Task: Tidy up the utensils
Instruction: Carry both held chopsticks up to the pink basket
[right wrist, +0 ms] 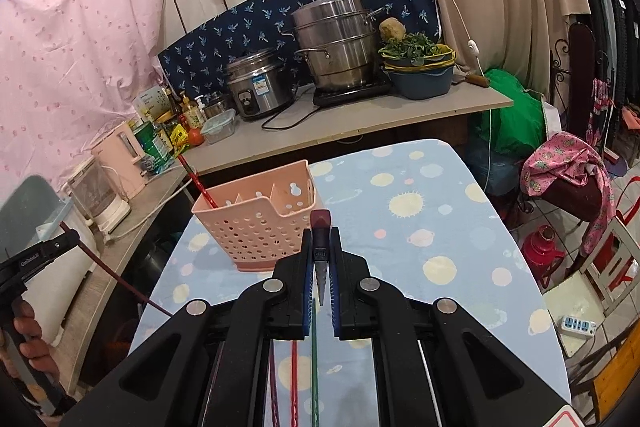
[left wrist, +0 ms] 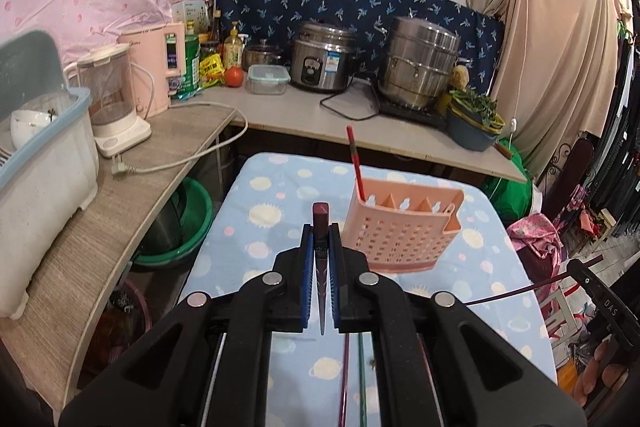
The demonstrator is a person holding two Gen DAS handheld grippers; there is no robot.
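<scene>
- Pink perforated utensil basket is standing upright on the table with the blue planet-print cloth, toward its far end; inner dividers are splitting it into compartments.
- One red chopstick is leaning in the basket's leftmost compartment, its top tilting left, a dark band partway up.
- Dark maroon chopstick is sitting between the left gripper's blue pads, its square butt end pointing forward and its patterned taper running back toward the camera.
- A second maroon chopstick is sitting the same way in the right gripper.
- More chopsticks, purple, red and green, are lying on the cloth beneath the right gripper.
- Writing: the letters "DAS" are showing on the right gripper's body as seen from the left wrist view; the print on the left gripper's body in the right wrist view is too small to read. The label on the rice cooker is also illegible.
- Left gripper: jaws are standing narrow, clamping its chopstick.
- Right gripper: jaws are standing narrow, clamping its chopstick.
- A hand is gripping the left gripper's handle.
</scene>
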